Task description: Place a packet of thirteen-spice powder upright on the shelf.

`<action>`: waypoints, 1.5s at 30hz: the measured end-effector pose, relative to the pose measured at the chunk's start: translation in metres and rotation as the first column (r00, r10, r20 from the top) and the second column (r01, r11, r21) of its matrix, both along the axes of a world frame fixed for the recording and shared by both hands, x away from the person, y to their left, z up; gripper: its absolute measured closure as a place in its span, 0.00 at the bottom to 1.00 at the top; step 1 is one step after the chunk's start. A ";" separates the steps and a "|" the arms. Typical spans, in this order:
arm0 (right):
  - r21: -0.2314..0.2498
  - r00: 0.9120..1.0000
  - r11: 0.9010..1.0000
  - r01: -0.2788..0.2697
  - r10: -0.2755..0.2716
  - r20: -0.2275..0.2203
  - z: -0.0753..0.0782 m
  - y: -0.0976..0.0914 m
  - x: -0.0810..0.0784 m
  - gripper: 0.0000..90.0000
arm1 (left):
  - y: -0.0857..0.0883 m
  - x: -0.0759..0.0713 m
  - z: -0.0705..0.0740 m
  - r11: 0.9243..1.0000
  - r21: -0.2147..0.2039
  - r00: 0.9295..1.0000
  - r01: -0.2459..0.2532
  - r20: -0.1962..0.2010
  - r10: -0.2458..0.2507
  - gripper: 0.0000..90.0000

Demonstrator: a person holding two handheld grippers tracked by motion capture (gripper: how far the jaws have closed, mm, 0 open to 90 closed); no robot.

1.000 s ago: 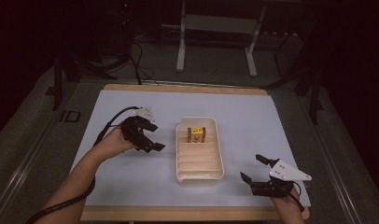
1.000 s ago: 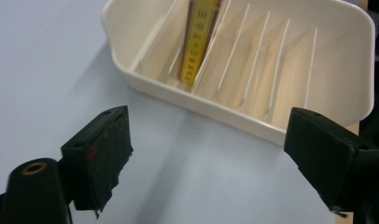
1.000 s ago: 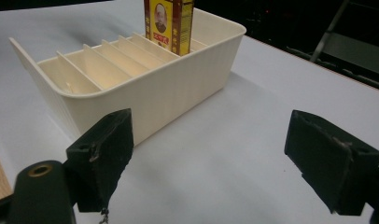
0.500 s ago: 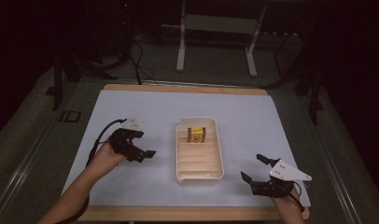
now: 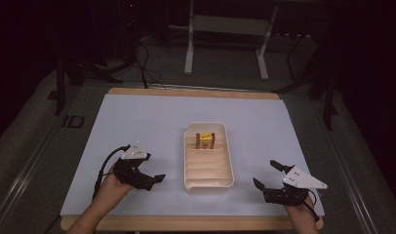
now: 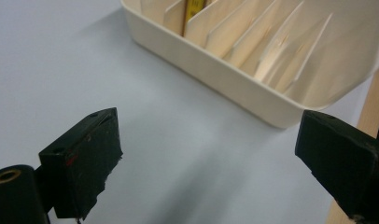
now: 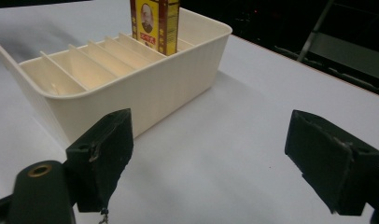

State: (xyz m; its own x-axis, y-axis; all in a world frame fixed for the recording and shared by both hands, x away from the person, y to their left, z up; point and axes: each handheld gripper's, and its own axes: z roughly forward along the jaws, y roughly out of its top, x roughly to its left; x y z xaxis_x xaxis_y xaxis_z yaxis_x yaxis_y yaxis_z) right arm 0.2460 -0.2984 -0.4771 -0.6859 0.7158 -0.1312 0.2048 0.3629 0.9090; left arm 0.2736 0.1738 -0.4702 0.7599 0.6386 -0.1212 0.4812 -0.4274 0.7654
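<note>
Two tools rested low over a pale blue-white sheet (image 5: 152,122) that covered most of a light wooden bench (image 5: 191,223), whose bare edge showed along the near and far sides. Around the bench the room lay dark: a grey floor, black cables trailing at the far left, and the pale metal legs of a stand (image 5: 188,53) beyond the far edge.

At the middle of the sheet stood a cream plastic tray with thin upright dividers (image 5: 228,161). A small yellow and red box with a printed portrait (image 5: 205,140) stood upright in one of its far slots, well apart from both tools; the near slots looked empty.

The left tool (image 5: 154,179) sat just left of the tray's near end, held in a hand (image 5: 110,185) that came in from the bottom edge. Its jaws had just been opening and stood wide apart with nothing between them. In the left gripper view they framed bare sheet, the tray's near corner (image 6: 271,107) beyond them.

The right tool (image 5: 268,176) hovered near the bench's near right corner, to the right of the tray. Its jaws were also spread wide and held nothing; the right gripper view showed the tray's wall (image 7: 169,93) and the box (image 7: 155,23) beyond them.
</note>
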 end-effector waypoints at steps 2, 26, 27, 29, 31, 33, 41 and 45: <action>0.005 1.000 1.000 0.005 -0.005 -0.001 0.000 -0.001 0.000 0.17 | -0.001 -0.007 -0.002 1.000 0.016 1.000 -0.015 0.027 0.015 0.08; 0.027 0.997 0.998 0.062 -0.063 0.039 0.002 -0.005 -0.006 0.17 | 0.023 -0.040 -0.029 0.988 0.094 0.990 -0.121 0.085 0.113 0.05; 0.026 0.997 0.998 0.065 -0.066 0.042 0.003 -0.005 -0.006 0.17 | 0.023 -0.040 -0.029 0.988 0.098 0.990 -0.122 0.087 0.114 0.03; 0.029 0.996 0.997 0.069 -0.070 0.048 0.003 -0.006 -0.007 0.17 | 0.021 -0.040 -0.030 0.988 0.101 0.991 -0.113 0.087 0.104 0.02; 0.032 0.996 0.997 0.074 -0.075 0.047 0.003 -0.008 -0.007 0.17 | 0.020 -0.040 -0.029 0.989 0.098 0.991 -0.108 0.090 0.099 0.02; 0.031 0.996 0.997 0.076 -0.078 0.046 0.002 -0.009 -0.006 0.17 | 0.020 -0.040 -0.029 0.990 0.091 0.991 -0.109 0.090 0.101 0.02; 0.040 0.995 0.996 0.081 -0.083 0.047 0.002 -0.010 -0.006 0.17 | 0.025 -0.041 -0.028 0.990 0.047 0.989 -0.130 0.081 0.126 0.02; 0.041 0.996 0.996 0.080 -0.082 0.042 0.001 -0.010 -0.005 0.17 | 0.029 -0.041 -0.027 0.989 0.037 0.985 -0.146 0.099 0.142 0.02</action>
